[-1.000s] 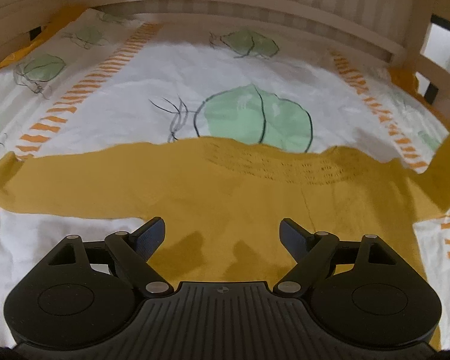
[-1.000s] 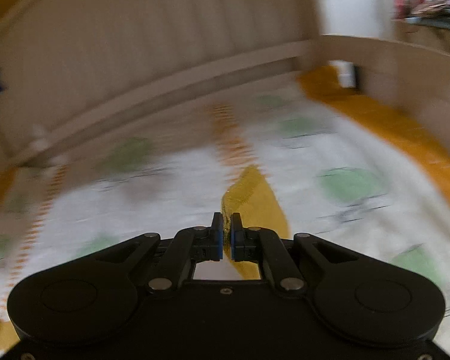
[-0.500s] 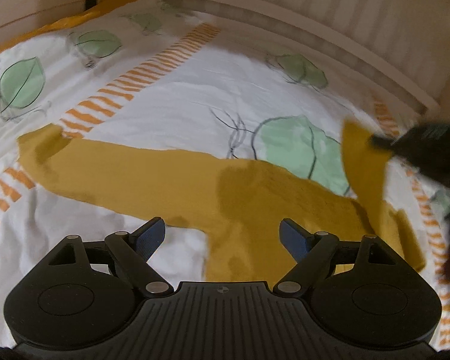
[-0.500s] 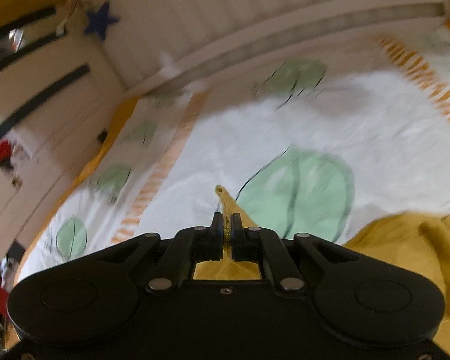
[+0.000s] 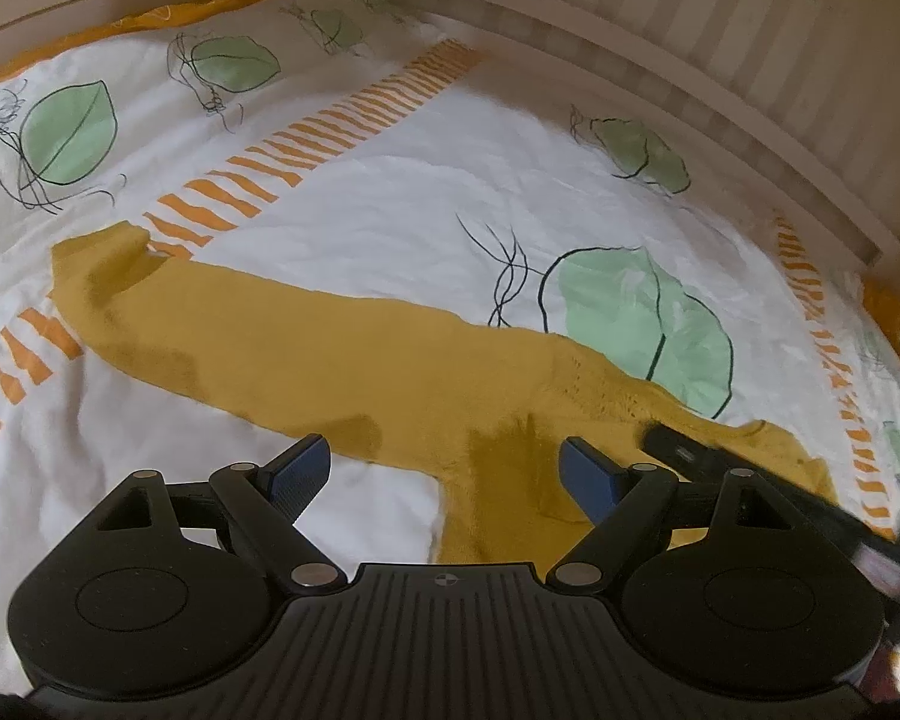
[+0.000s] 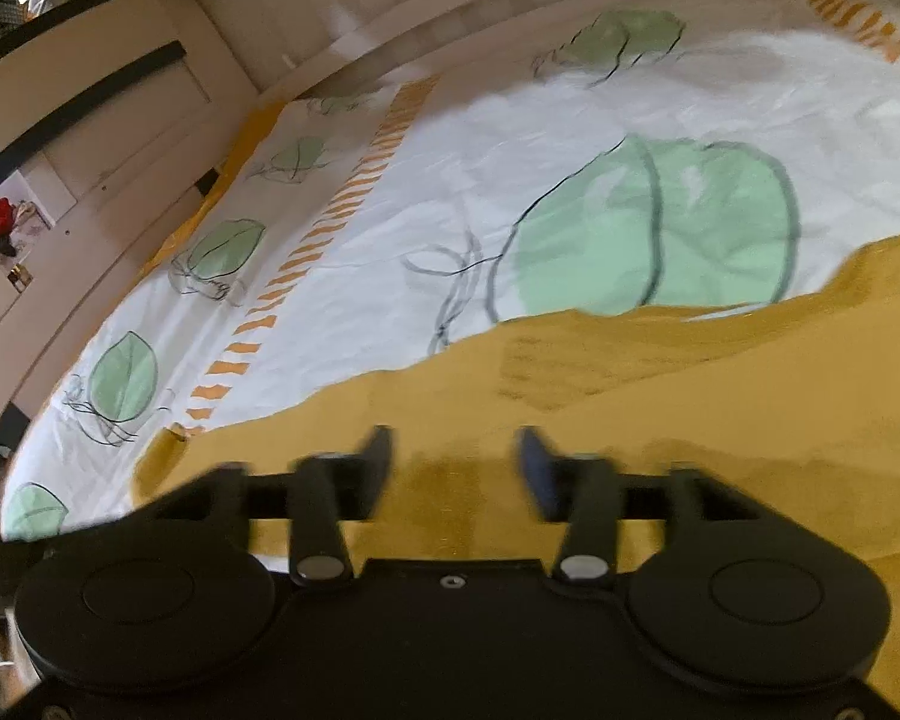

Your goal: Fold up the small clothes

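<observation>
A mustard-yellow knit sweater point(image 5: 390, 372) lies flat on the bed, its left sleeve point(image 5: 120, 294) stretched out to the far left. Its right sleeve is folded over the body. My left gripper point(image 5: 444, 468) is open and empty, low over the sweater's body near the left armpit. My right gripper point(image 6: 453, 462) is open and empty just above the sweater point(image 6: 660, 408); it also shows in the left wrist view point(image 5: 720, 462) at the right, over the folded part.
The bed sheet point(image 5: 390, 192) is white with green leaves and orange stripes. A pale slatted bed rail point(image 5: 690, 60) curves round the far side. A wooden frame point(image 6: 90, 120) stands to the left in the right wrist view.
My right gripper carried the right sleeve leftward over the sweater's body, lowered, then opened and let it go. My left gripper swung toward the left sleeve and stayed open.
</observation>
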Demonstrator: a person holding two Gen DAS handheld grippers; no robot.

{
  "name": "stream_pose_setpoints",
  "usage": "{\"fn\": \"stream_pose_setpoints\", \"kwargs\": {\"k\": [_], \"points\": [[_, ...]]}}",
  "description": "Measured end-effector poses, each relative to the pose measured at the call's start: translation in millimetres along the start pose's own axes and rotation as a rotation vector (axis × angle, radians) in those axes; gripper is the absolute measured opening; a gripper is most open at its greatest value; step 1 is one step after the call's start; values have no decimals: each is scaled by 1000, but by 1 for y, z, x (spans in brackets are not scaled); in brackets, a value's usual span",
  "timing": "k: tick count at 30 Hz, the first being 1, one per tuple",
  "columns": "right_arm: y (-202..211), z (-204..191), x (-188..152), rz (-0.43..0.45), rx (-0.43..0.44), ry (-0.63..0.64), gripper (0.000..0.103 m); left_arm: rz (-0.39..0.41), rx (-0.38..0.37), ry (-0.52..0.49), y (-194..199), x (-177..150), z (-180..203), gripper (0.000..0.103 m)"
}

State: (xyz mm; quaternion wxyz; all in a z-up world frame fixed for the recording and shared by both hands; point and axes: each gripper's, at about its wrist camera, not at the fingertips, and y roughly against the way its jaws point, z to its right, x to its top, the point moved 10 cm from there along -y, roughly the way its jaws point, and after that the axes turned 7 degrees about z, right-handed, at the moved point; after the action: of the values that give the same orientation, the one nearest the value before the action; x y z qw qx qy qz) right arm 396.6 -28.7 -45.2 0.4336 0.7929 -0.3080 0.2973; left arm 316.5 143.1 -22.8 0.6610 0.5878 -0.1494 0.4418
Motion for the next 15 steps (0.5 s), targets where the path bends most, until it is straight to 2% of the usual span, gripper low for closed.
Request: {"fn": "stream_pose_setpoints", "kwargs": {"k": [3,7,9,11,13,14,15], "points": [[26,24,1,18,-66,47,61,-8,-1,-3,-12,-2,2,83],[59,59,-7,22,-165,96,64,-47,-40,-1,-31,-13,13,83],[76,78,-14,22,-201,110,67,-74,-76,-5,-42,-20,22,78],[91,95,-20,23,-230,110,68,-96,-117,-15,-54,-26,31,77],[97,108,-23,11,-252,81,68,-121,-146,-16,-68,-31,40,71],[98,113,-23,-11,-250,55,68,-137,-159,-16,-75,-34,43,65],[99,115,-21,-13,-236,37,68,-156,-169,-18,-80,-37,46,64]]}}
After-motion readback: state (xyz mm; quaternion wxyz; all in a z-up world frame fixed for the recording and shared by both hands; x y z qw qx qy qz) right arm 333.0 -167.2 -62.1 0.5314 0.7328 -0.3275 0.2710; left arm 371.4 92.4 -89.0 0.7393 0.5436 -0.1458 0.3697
